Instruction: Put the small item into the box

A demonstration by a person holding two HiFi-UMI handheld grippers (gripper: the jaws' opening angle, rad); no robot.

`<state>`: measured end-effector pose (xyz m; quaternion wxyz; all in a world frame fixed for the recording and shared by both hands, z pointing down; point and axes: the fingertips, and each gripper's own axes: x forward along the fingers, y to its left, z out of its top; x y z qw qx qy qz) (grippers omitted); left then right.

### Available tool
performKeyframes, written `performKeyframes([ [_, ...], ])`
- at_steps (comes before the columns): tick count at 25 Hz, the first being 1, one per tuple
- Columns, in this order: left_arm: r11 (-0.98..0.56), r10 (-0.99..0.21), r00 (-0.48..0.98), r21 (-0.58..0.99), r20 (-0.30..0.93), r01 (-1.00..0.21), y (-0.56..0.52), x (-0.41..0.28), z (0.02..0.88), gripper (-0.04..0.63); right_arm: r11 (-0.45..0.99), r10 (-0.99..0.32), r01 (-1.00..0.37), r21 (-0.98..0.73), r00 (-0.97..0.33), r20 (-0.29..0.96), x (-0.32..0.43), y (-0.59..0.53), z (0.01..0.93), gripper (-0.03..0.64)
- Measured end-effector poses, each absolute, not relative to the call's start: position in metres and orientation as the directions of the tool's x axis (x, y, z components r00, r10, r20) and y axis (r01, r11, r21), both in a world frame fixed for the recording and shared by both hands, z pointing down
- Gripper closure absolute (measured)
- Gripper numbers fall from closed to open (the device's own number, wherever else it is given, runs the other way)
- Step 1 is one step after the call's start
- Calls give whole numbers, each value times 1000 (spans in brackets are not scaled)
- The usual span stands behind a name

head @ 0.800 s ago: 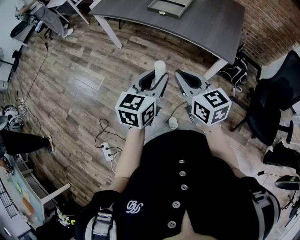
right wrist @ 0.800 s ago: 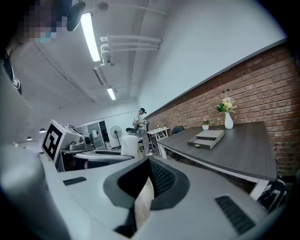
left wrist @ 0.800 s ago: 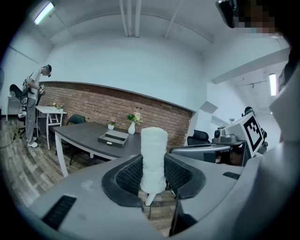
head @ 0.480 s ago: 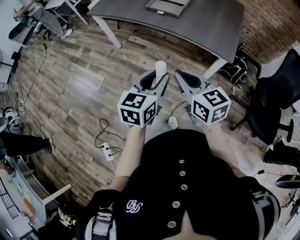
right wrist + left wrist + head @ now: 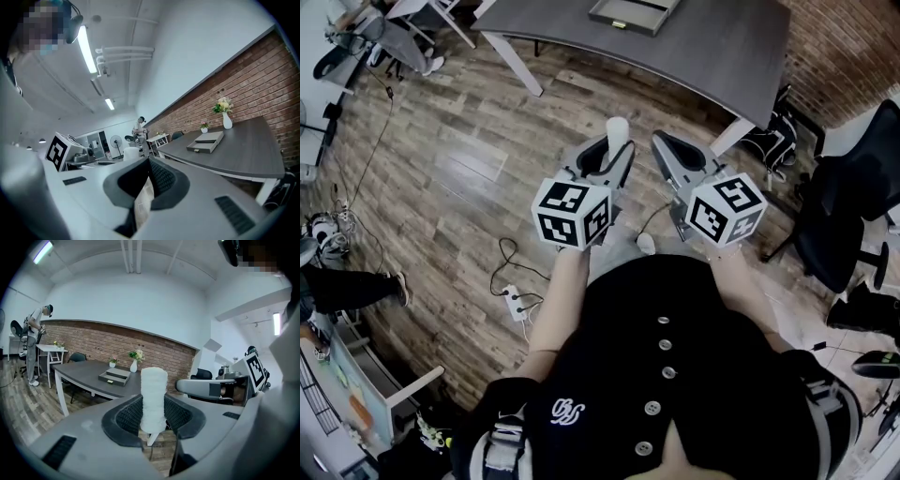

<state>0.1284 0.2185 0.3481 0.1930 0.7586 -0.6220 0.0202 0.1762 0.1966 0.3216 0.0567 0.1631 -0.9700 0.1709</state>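
A white foam-like cylinder (image 5: 619, 130) stands upright between the jaws of my left gripper (image 5: 617, 152), which is shut on it. The left gripper view shows the cylinder (image 5: 153, 399) pinched between the black ribbed pads (image 5: 127, 416). My right gripper (image 5: 667, 148) is held beside it at chest height, its jaws shut with nothing between them (image 5: 147, 176). The box, a shallow grey drawer-like tray (image 5: 636, 13), lies on the dark grey table (image 5: 722, 47) ahead, well away from both grippers. It also shows in the left gripper view (image 5: 115, 376) and the right gripper view (image 5: 206, 142).
Wooden floor lies between me and the table. A black office chair (image 5: 853, 216) stands at the right, a power strip with cables (image 5: 514, 302) on the floor at the left. A vase of flowers (image 5: 135, 363) sits on the table's far side. A person (image 5: 35, 345) stands far left.
Both grippers have edged slightly forward. The left one keeps its hold on the white cylinder, and the right one stays shut.
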Motion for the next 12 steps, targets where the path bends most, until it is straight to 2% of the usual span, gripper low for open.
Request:
performKeyframes([
  [12, -73, -936, 164, 283, 311, -956, 164, 75, 371, 460, 895, -218, -253, -366, -966, 135, 132, 148, 339, 614],
])
